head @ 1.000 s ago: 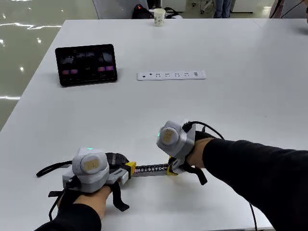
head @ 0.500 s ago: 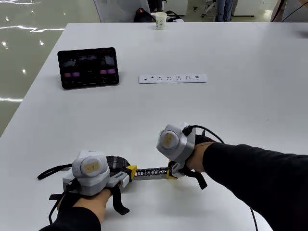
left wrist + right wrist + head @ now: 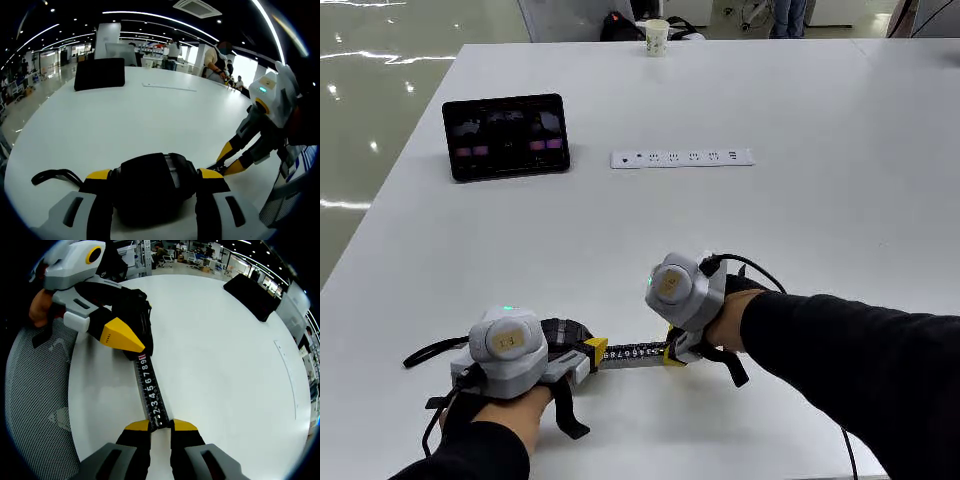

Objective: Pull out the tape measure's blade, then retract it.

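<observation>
Blade (image 3: 150,395): right gripper (image 3: 161,424) pinching its tip
Case (image 3: 150,189): left gripper (image 3: 154,175) clamping it
Risk: pinch slipping, blade whipping back

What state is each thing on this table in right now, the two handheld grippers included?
left gripper: shut on the tape measure case
right gripper: shut on the tip of the blade
tape measure case: clamped between the left gripper's jaws
blade: pulled out a short way
tablet: propped up, screen lit
power strip: lying flat, sockets look empty
paper cup: upright
</observation>
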Available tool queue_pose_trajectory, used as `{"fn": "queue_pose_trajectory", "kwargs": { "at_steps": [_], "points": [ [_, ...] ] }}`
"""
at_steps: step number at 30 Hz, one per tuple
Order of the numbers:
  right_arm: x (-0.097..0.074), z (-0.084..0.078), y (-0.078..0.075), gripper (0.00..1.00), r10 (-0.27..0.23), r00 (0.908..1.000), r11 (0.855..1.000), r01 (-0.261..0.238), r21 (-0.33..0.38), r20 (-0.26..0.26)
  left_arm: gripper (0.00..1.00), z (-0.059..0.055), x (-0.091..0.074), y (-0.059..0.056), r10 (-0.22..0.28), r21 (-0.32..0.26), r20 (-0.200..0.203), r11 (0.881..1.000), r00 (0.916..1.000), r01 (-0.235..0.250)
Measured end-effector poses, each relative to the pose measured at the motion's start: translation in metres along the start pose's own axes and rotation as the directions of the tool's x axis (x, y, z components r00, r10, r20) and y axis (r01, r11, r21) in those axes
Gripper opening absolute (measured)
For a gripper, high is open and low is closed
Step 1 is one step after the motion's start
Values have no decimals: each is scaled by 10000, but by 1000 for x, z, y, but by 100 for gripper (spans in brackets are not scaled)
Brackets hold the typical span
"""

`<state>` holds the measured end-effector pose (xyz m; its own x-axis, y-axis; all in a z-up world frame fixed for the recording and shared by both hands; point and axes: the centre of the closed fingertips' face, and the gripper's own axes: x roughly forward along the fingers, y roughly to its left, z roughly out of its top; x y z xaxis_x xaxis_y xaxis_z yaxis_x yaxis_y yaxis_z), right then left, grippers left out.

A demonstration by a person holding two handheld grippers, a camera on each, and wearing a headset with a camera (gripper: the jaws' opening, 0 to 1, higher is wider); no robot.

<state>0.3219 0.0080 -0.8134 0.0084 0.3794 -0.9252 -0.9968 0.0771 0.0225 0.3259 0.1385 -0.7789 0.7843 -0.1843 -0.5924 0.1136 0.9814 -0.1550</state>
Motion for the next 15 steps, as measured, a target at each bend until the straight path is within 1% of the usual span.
{"fn": "queue_pose_trajectory", "kwargs": {
  "at_steps": [15],
  "points": [
    [2, 5, 1, 11, 145, 9997, 9998, -147, 118, 204, 62, 0, 0, 0, -99, -45, -1, 9999, 10000, 99]
  ]
}}
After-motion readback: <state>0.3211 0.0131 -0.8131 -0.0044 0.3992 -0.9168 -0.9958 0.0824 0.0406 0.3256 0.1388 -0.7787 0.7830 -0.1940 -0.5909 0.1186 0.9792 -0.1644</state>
